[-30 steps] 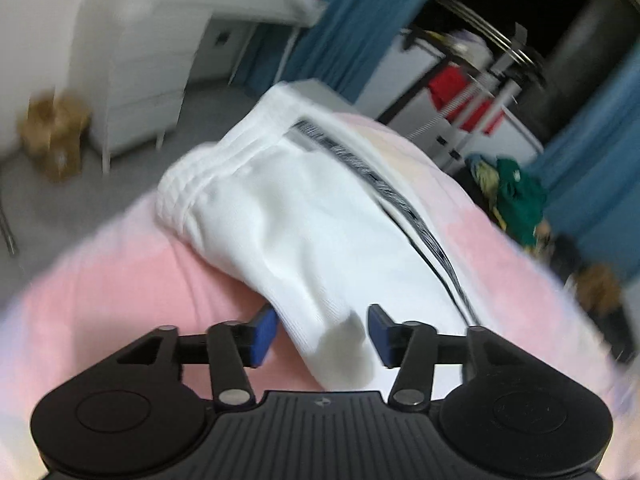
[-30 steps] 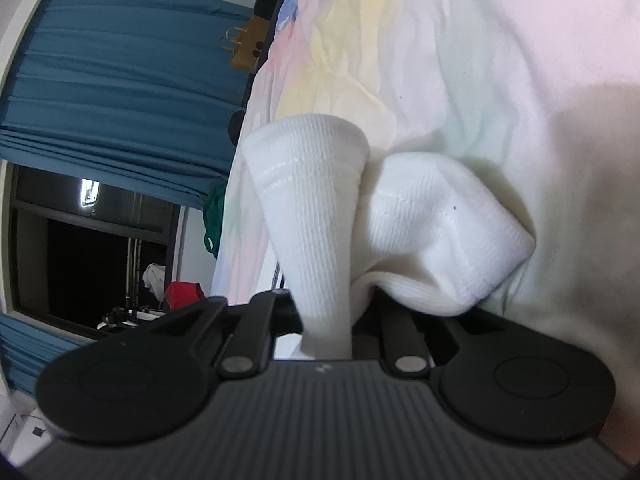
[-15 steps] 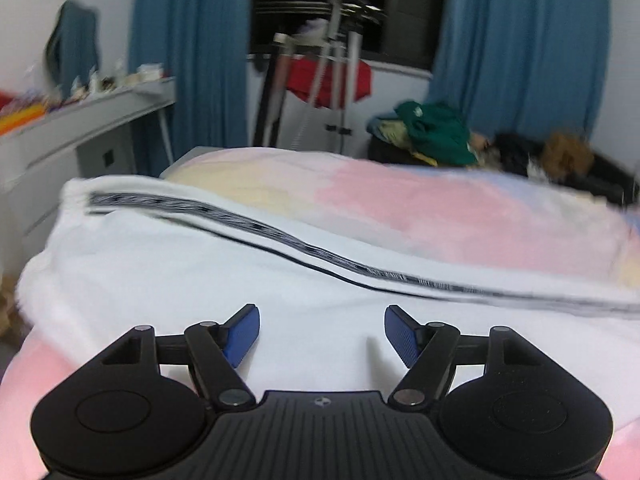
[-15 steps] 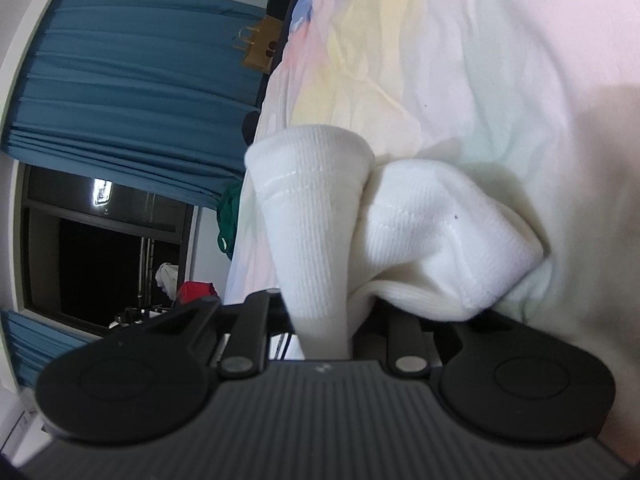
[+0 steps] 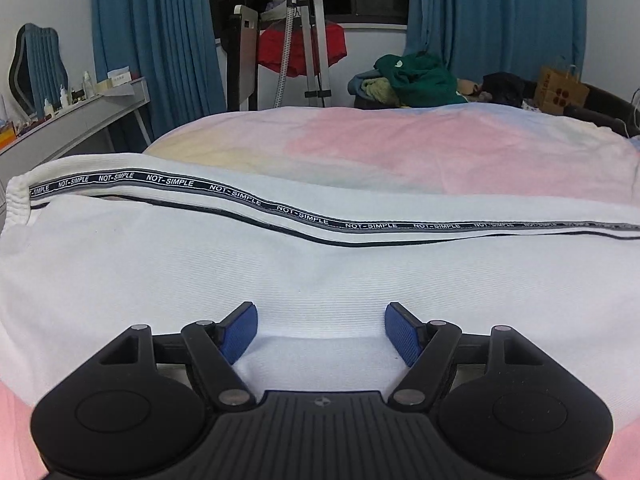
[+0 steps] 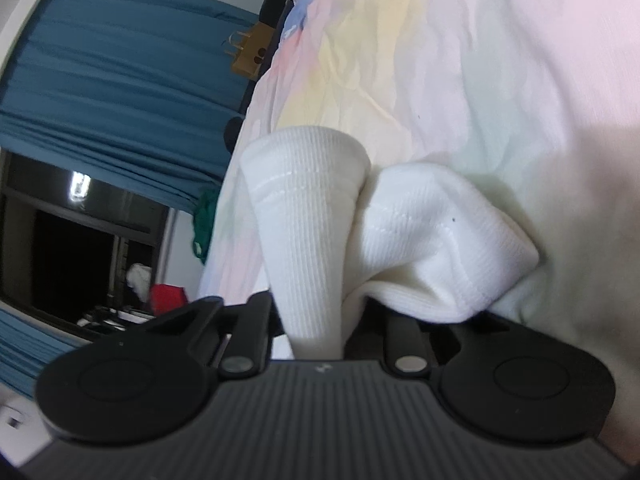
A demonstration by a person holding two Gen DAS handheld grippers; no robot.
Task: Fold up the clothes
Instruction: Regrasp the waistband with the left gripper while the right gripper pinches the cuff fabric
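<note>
White ribbed trousers [image 5: 280, 264] with a black NOT-SIMPLE side stripe [image 5: 304, 216] lie stretched across the pastel bed sheet [image 5: 400, 148]. My left gripper [image 5: 322, 330] is open just above the cloth, blue pads [image 5: 240, 330] apart, holding nothing. In the right wrist view my right gripper [image 6: 316, 332] is shut on a bunched end of the white trousers [image 6: 312, 216]; the cloth rises in a fold between the jaws and hides the fingertips. The sheet [image 6: 480, 80] lies beyond it.
Blue curtains [image 5: 160, 40], a tripod rack with a red garment [image 5: 304, 48], a pile of green clothes [image 5: 420, 80] and a cardboard bag [image 5: 560, 88] stand behind the bed. A white desk [image 5: 72, 120] stands at the left.
My left gripper let go of the white cloth, opened wider and swung level over the flattened trousers. My right gripper stayed shut on the cloth end, shifting slightly.
</note>
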